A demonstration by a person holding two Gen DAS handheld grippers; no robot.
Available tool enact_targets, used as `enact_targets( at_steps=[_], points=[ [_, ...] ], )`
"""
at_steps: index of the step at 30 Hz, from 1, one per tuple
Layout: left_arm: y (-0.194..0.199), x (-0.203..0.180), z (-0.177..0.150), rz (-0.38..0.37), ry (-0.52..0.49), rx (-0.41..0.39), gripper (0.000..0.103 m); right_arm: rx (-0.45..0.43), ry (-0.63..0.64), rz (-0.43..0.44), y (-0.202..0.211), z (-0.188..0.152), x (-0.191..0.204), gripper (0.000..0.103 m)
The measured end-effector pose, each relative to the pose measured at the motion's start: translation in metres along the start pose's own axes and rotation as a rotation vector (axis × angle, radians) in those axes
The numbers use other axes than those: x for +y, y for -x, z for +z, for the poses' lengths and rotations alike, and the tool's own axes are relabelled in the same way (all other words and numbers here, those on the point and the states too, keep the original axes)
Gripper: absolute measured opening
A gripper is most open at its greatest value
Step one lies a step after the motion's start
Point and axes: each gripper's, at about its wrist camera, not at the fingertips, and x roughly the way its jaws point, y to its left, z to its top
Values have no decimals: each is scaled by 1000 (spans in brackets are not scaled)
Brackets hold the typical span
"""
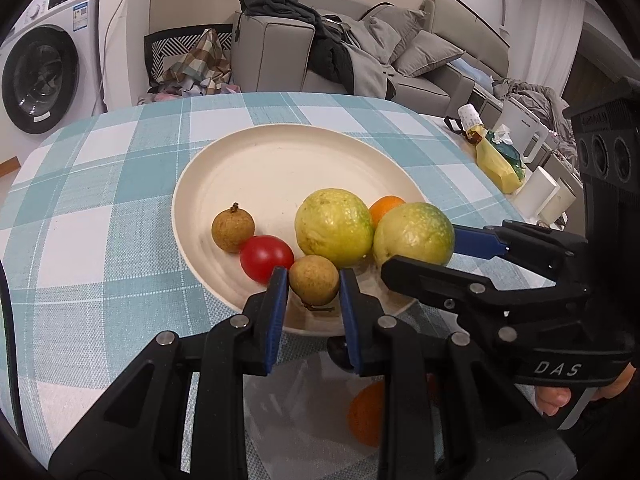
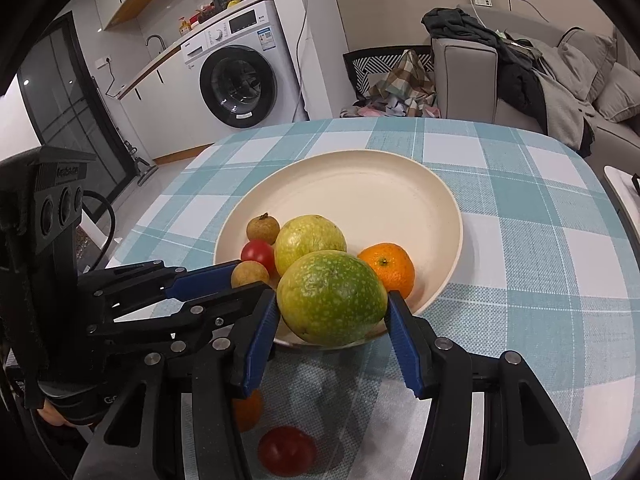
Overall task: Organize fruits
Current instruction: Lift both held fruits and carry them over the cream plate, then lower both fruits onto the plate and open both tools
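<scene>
A cream plate [image 1: 256, 160] [image 2: 372, 196] on the checked tablecloth holds a longan [image 1: 233, 230], a cherry tomato [image 1: 266, 257], a yellow-green fruit [image 1: 334, 227] and a small orange [image 1: 385, 207] [image 2: 387, 267]. My left gripper [image 1: 313, 284] is shut on a second longan [image 1: 314, 280] over the plate's near rim. My right gripper [image 2: 331, 312] is shut on a green-yellow fruit [image 2: 332, 298] [image 1: 414, 234] over the plate's near edge, beside the left gripper [image 2: 236, 274].
Below the grippers, an orange [image 1: 365, 416] [image 2: 249, 410] and a tomato [image 2: 286, 450] lie on the cloth near the table's front. A yellow bag [image 1: 500, 160] and white kettle [image 1: 520, 136] stand to the right. A washing machine [image 2: 240, 76] and sofa [image 1: 360, 52] stand beyond.
</scene>
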Motion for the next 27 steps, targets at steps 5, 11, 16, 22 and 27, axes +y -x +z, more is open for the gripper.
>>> enact_targets(
  at_steps=[5, 11, 16, 22, 27],
  points=[
    [-6, 1, 3, 4, 0, 3, 23, -4, 4, -14, -3, 4, -3, 55],
    [-16, 5, 7, 10, 9, 17, 23, -10, 4, -29, -8, 11, -7, 55],
    [-20, 6, 10, 26, 10, 13, 23, -14, 8, -43, -12, 14, -8, 55],
    [-21, 11, 13, 38, 25, 12, 23, -10, 14, -52, -17, 15, -8, 55],
    [-17, 12, 12, 53, 33, 12, 23, -5, 15, -53, -17, 14, -8, 55]
  ],
)
